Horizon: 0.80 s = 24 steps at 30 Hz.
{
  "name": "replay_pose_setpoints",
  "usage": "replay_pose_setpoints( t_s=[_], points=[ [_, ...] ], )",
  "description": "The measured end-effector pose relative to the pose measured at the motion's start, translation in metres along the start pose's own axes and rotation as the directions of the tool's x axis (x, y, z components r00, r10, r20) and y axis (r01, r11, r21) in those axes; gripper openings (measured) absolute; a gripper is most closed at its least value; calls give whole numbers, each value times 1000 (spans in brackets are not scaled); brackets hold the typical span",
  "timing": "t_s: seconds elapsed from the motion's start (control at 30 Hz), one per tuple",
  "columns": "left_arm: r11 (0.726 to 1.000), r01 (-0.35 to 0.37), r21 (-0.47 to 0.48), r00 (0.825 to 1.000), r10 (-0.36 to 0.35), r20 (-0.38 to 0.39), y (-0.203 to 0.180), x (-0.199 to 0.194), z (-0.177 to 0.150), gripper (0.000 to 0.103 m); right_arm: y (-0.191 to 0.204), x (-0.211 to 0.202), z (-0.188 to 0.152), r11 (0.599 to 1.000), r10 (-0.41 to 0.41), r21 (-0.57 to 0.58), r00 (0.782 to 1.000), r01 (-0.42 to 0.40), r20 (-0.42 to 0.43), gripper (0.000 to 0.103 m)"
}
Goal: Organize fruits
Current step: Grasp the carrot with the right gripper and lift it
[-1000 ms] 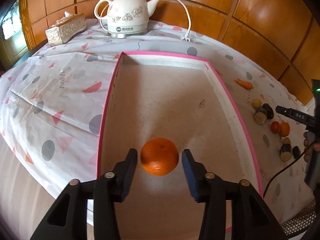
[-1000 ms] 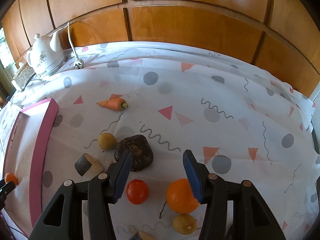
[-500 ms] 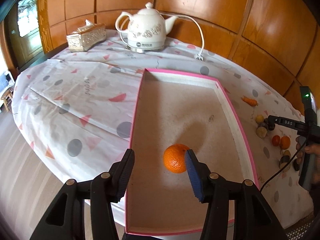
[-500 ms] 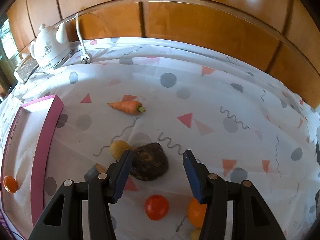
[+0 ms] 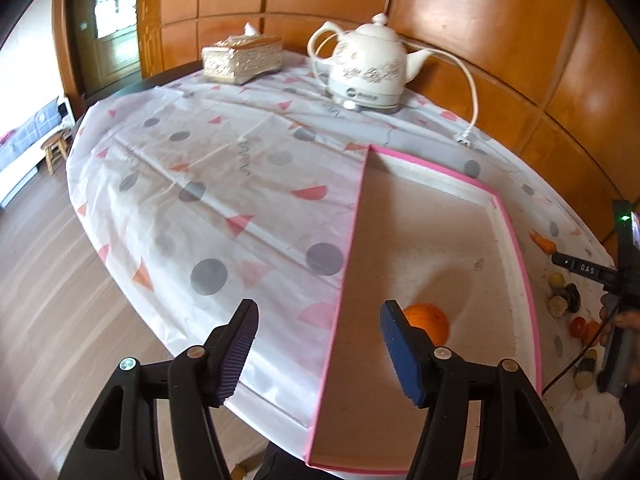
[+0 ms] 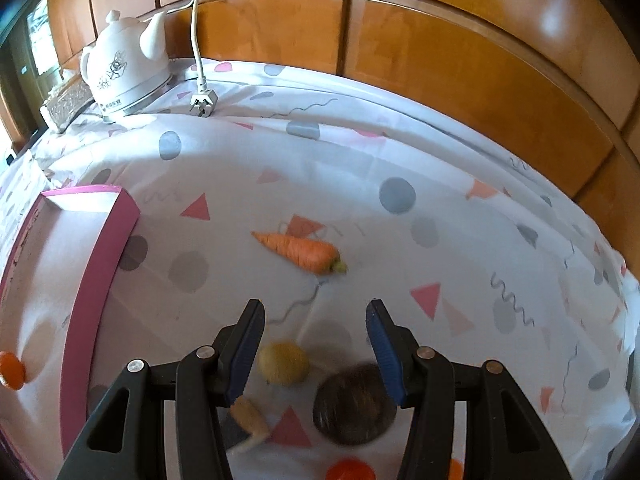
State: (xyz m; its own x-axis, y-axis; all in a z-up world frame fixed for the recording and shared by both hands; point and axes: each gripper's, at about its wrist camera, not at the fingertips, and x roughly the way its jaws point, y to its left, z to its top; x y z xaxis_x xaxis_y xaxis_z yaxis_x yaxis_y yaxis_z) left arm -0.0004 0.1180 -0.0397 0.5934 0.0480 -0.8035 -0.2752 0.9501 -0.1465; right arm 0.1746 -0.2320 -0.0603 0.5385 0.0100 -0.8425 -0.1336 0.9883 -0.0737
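Note:
An orange (image 5: 429,321) lies on the floor of the pink-rimmed box (image 5: 516,248), partly behind my right-hand finger (image 5: 400,354). My left gripper (image 5: 316,348) is off to the orange's left over the box's left wall, its jaws opening with nothing between them. In the right wrist view my right gripper (image 6: 312,350) stands open above a yellow round fruit (image 6: 283,362) and a dark brown lump (image 6: 354,404). A carrot (image 6: 302,251) lies farther off. A red fruit (image 6: 349,470) shows at the bottom edge. The orange (image 6: 11,370) in the box (image 6: 90,280) appears at far left.
A white kettle (image 5: 368,70) with its cord and plug (image 6: 203,104) and a tissue box (image 5: 242,56) stand at the table's back. A cut vegetable piece (image 6: 248,416) lies near my right gripper. The table edge and wooden floor (image 5: 52,320) are on the left.
My left gripper has let go of the orange, which now rests in the box, and has swung left while widening. My right gripper moved away from the red and orange fruits toward the carrot.

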Motion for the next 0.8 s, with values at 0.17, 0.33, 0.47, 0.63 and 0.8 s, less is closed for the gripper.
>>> replay_pose_setpoints(
  t_s=[0.17, 0.33, 0.47, 0.63, 0.8],
  points=[
    [1000, -13, -23, 1000, 13, -26, 5, 8, -2, 64, 7, 15, 20, 998, -8, -68, 1000, 7, -17, 59],
    [1000, -16, -27, 999, 15, -44, 8, 13, -2, 64, 17, 36, 35, 988, -39, -152, 998, 30, -57, 60],
    [1000, -15, -27, 999, 14, -49, 7, 14, -1, 64, 24, 42, 41, 982, -22, -186, 997, 9, -68, 37],
    [1000, -6, -21, 999, 5, -51, 6, 14, -2, 64, 29, 39, 34, 976, -19, -218, 998, 5, -63, 21],
    [1000, 1, -18, 999, -2, -40, 4, 10, -2, 64, 28, 22, 27, 979, -12, -202, 1000, 8, -22, 20]
  ],
)
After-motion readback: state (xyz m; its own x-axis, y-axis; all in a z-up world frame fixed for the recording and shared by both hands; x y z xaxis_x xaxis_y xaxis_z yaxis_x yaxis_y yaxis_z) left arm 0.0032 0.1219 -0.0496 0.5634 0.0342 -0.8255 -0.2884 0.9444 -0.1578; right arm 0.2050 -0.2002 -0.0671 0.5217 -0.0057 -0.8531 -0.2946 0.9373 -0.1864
